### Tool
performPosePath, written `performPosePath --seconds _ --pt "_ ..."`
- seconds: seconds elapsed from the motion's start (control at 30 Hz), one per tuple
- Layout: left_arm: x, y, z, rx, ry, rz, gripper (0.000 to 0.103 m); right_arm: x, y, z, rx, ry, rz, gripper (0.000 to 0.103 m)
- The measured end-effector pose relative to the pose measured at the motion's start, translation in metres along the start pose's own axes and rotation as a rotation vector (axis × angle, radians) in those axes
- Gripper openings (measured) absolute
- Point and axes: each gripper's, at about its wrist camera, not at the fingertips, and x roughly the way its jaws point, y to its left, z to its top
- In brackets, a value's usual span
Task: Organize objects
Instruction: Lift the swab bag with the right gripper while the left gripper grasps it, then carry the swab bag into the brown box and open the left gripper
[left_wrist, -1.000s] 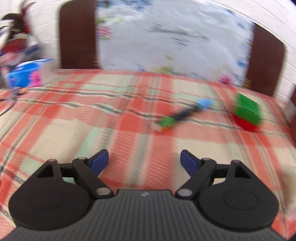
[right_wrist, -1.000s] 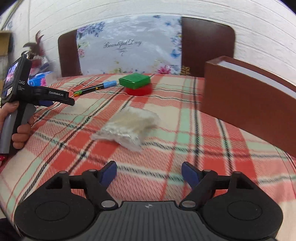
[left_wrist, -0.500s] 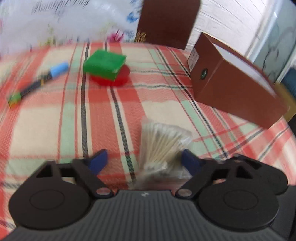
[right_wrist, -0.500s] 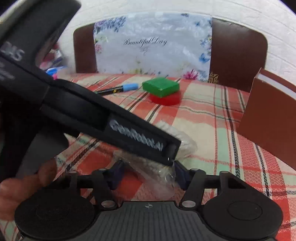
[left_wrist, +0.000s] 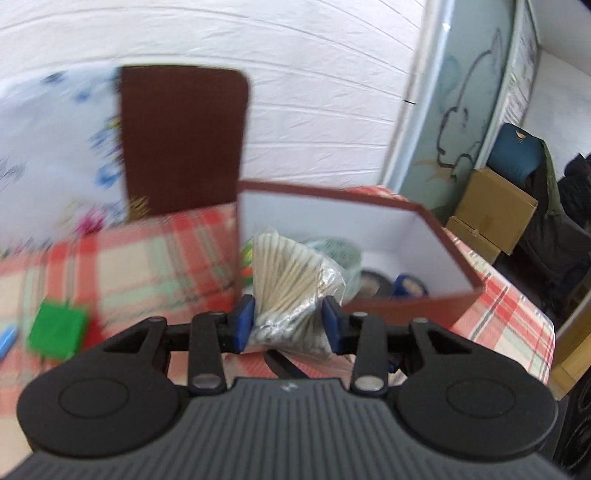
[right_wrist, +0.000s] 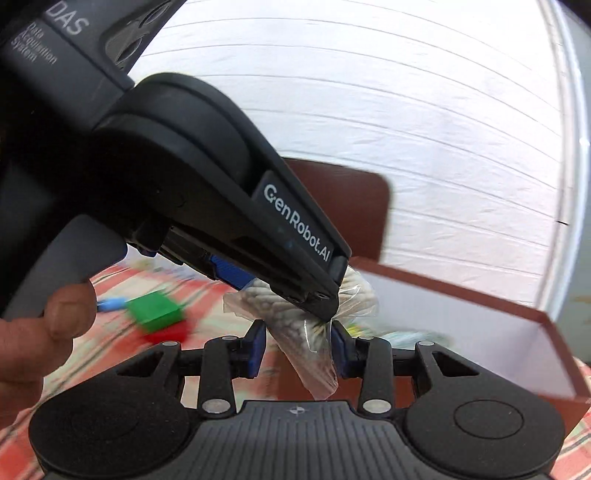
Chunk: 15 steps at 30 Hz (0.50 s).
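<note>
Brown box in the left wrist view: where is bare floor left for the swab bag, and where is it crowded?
Bare white floor shows in the far right corner of the brown box, bordered by the black roll, blue roll and the two walls. The near left is crowded, partly hidden behind the swab bag in the left gripper.

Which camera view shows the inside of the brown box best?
The left wrist view: it looks into the brown box, showing white walls and several items on its floor. The right wrist view shows only its far corner and rim, blurred, behind the left gripper and bag of cotton swabs.
</note>
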Motion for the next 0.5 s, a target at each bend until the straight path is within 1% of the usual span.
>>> performPosePath --seconds 0.13,0.2,0.3,0.33,0.37,0.4,0.43,0.5 --pt "0.043 -0.021 0.029 0.045 0.000 -0.012 0.043 0.028 -0.041 0.007 0.035 0.000 -0.069 0.037" --pt "0.063 -0.037 0.042 0.054 0.014 -0.029 0.043 0.040 -0.062 0.008 0.044 0.011 -0.130 0.040" --pt "0.094 -0.071 0.053 0.102 0.036 -0.066 0.045 0.049 -0.097 0.002 0.095 0.033 -0.223 0.043" --pt "0.104 -0.083 0.053 0.124 0.044 -0.079 0.047 0.052 -0.108 -0.001 0.107 0.052 -0.255 0.053" --pt "0.114 -0.092 0.053 0.140 0.058 -0.089 0.057 0.055 -0.119 -0.005 0.111 0.076 -0.283 0.073" --pt "0.124 -0.099 0.051 0.148 0.076 -0.081 0.063 0.057 -0.127 -0.009 0.110 0.092 -0.315 0.082" --pt "0.132 -0.103 0.050 0.144 0.089 -0.063 0.071 0.055 -0.132 -0.014 0.106 0.094 -0.344 0.086" --pt "0.137 -0.105 0.048 0.127 0.092 -0.051 0.071 0.048 -0.142 -0.019 0.146 0.089 -0.336 0.086"
